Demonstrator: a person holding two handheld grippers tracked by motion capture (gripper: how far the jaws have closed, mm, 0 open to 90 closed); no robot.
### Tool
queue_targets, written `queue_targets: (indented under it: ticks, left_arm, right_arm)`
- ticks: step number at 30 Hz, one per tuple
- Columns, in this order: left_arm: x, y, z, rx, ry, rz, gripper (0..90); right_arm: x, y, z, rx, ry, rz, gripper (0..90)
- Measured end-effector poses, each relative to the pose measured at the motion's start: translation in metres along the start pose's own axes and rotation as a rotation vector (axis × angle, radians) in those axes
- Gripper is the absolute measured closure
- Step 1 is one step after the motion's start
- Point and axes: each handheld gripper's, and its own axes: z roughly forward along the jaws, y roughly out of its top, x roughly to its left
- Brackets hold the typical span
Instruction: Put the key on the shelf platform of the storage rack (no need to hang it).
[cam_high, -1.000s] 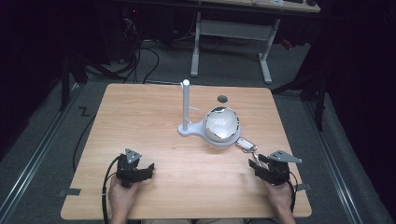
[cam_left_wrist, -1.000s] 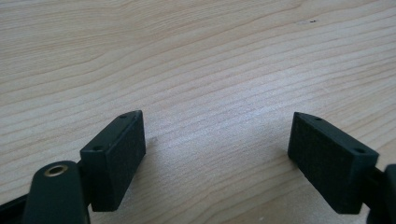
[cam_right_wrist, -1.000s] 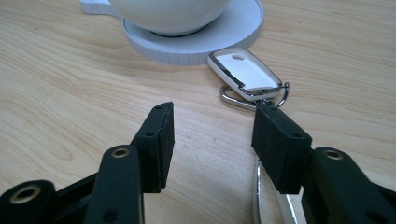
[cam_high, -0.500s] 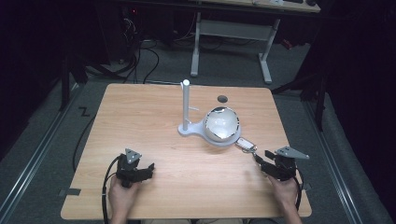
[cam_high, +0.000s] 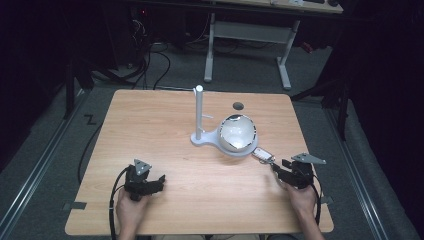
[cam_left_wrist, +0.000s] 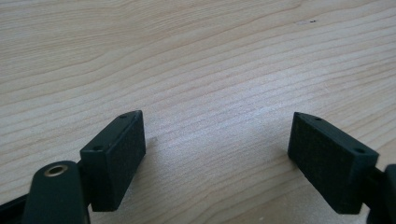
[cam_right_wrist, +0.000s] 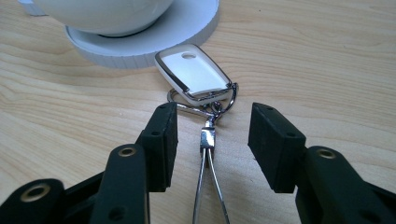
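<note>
A white key fob (cam_right_wrist: 194, 73) with a chrome rim lies on the wooden table (cam_high: 165, 125), next to the round base of a white stand (cam_high: 204, 139). Its metal ring and clip (cam_right_wrist: 208, 140) run back between the two jaws of my right gripper (cam_right_wrist: 212, 133), which is open around the clip without touching it. In the high view the fob (cam_high: 261, 154) lies just ahead of the right gripper (cam_high: 278, 170). The stand carries a white bowl (cam_high: 237, 132) and an upright post (cam_high: 199, 110). My left gripper (cam_high: 159, 181) rests open at the front left, over bare wood (cam_left_wrist: 215, 135).
A small dark round mark or hole (cam_high: 238, 106) sits on the table behind the bowl. A desk frame (cam_high: 250, 35) and cables lie on the floor beyond the far edge. The table's right edge is close to my right hand.
My right gripper has drawn back a little toward the front right edge, then edged forward so its jaws flank the fob's clip. The left gripper has stayed put.
</note>
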Motion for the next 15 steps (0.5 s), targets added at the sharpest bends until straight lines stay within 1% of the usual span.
queue_targets:
  ticks: [7, 8, 11, 14, 15]
  left_arm:
    - [0.000, 0.000, 0.000, 0.000, -0.001, 0.000, 19.3]
    - [0.000, 0.000, 0.000, 0.000, -0.001, 0.000, 19.3]
    - [0.000, 0.000, 0.000, 0.000, -0.001, 0.000, 19.2]
    - [0.000, 0.000, 0.000, 0.000, -0.001, 0.000, 19.2]
    - [0.000, 0.000, 0.000, 0.000, -0.001, 0.000, 19.3]
  right_arm:
    - [-0.001, -0.001, 0.010, 0.028, -0.006, 0.004, 57.3]
    - [-0.001, -0.001, 0.013, 0.034, -0.012, 0.003, 59.9]
    - [-0.001, -0.001, 0.016, 0.042, -0.014, 0.002, 63.0]
    - [0.000, -0.002, 0.019, 0.055, -0.019, -0.013, 65.9]
    - [0.000, -0.002, 0.020, 0.059, -0.019, -0.011, 66.7]
